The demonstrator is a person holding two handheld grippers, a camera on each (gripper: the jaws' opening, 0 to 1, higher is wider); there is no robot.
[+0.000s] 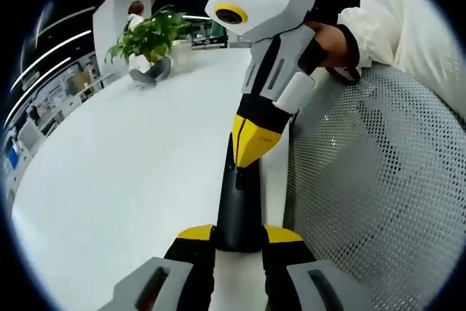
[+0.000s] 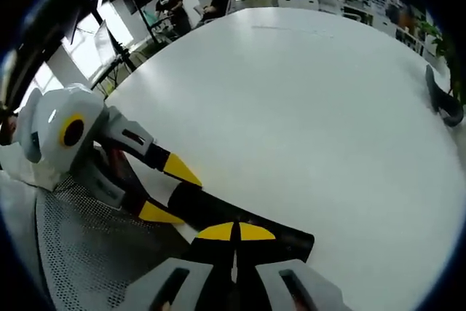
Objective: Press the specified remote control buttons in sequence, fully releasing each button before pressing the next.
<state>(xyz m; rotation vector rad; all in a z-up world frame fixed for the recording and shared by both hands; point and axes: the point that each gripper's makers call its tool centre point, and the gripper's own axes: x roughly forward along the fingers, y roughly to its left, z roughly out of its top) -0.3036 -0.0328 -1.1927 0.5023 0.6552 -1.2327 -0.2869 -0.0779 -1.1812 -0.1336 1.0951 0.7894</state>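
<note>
Holding the black remote (image 1: 238,209) at the white counter (image 1: 131,172) edge, we pinch it between our left gripper (image 1: 239,237) jaws; right gripper (image 2: 234,232) jaws pressed together atop it.

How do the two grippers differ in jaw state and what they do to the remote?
The left gripper has its jaws apart, clamping one end of the black remote; the right gripper has its jaws shut, yellow tips together, resting on top of it. Both have yellow-tipped jaws and meet at the white table's edge.
</note>
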